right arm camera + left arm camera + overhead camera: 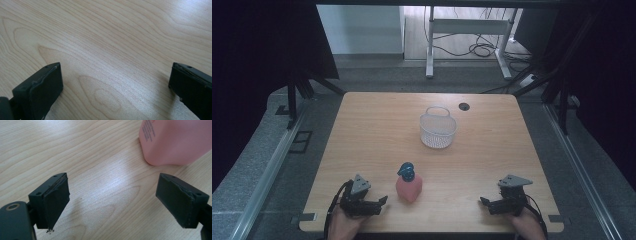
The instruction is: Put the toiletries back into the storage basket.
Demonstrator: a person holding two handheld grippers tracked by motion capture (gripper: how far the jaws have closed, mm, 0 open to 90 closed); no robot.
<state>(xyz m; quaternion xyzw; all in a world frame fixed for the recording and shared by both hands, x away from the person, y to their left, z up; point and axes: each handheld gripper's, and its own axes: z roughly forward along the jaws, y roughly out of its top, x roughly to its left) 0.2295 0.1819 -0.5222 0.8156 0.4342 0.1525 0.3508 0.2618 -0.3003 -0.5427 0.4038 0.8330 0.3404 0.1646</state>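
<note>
While both claws rest low at the bench's [362,130] near edge, the pink bottle [409,186] stands between them, just beside the left claw [383,202]. Left claw and right claw [483,202] both gape wide, holding nothing.

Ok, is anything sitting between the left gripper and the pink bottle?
Nothing visible. The left gripper is open, with bare wooden table between its jaws and the pink bottle, which stands just ahead of it. The white mesh basket sits farther back.
</note>
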